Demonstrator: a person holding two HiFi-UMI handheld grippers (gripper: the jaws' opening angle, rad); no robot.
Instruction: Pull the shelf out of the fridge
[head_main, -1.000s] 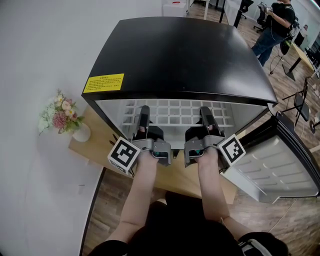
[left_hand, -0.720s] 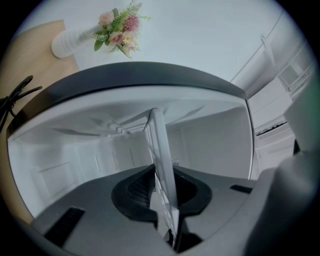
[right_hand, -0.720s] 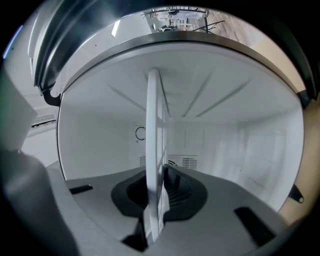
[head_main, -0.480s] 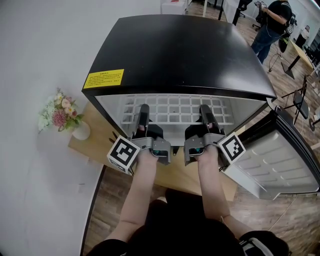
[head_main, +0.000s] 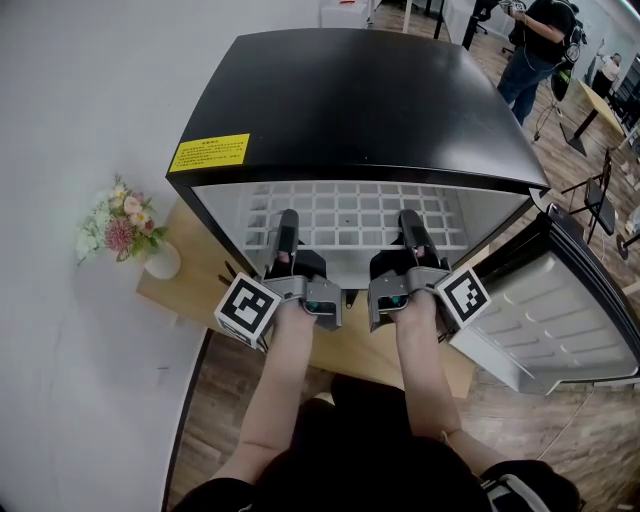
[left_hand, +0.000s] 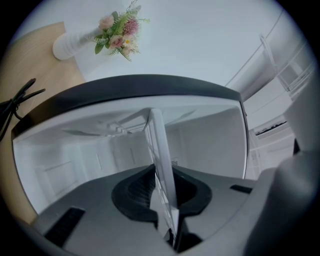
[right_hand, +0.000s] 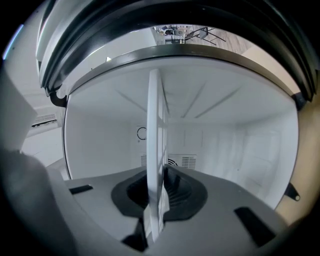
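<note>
The grip is made, but the pull itself looks barely begun. On the left gripper (left_hand: 164, 199) the fingers (left_hand: 131, 194) stand only a narrow way apart, pressed on the front edge of the white wire shelf (head_main: 350, 215), which runs edge-on between the pads and back into the fridge (head_main: 360, 100). The right gripper (right_hand: 156, 200) shows the same: its fingers (right_hand: 185, 192) are drawn in close and clamp the thin white edge, with the grid running away toward the fridge's back wall. In the head view the two grippers sit side by side at the fridge's mouth, each reaching just inside it, one toward the left end of the shelf's front edge and one toward the right.

The shelf lies level inside the fridge, with most of its grid under the black top and only its front near the opening. Judged from that, almost all of the travel is left: the shelf has to slide forward out of the fridge until it comes clear.

The fridge door (head_main: 560, 320) hangs wide open at the fridge's right. The fridge stands on a wooden table (head_main: 190, 275), and a vase of flowers (head_main: 120, 232) stands on it to the fridge's left.
</note>
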